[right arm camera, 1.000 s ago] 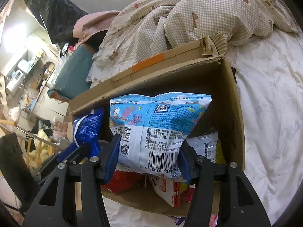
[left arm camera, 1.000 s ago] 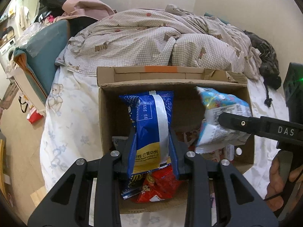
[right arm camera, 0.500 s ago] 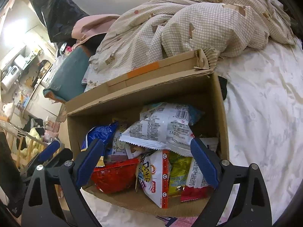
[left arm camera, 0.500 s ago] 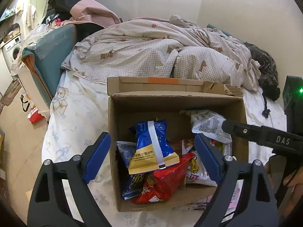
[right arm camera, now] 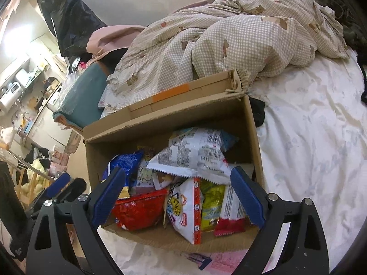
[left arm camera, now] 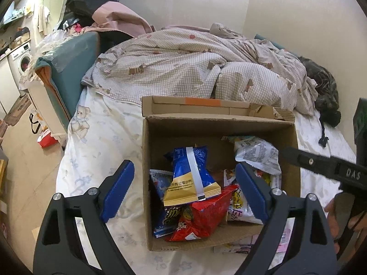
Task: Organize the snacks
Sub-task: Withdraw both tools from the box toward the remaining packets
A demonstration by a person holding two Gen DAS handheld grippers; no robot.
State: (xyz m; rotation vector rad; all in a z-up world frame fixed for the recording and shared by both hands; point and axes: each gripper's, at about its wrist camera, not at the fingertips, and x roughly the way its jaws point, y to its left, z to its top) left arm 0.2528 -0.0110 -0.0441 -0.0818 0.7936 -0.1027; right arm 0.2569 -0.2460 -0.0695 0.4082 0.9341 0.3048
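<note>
The cardboard box (left arm camera: 146,142) is being supported by the bed (left arm camera: 103,133). The blue-and-gold bag (left arm camera: 191,178) and white bag (right arm camera: 195,153) are being kept inside it. The left gripper (left arm camera: 183,192) and right gripper (right arm camera: 179,194) are being held wide apart, empty.

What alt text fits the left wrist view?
Open tongs hang above a cardboard box of snack bags on a bed, holding nothing. A blue and gold bag tops the pile beside a red bag; a checked quilt lies behind.
</note>
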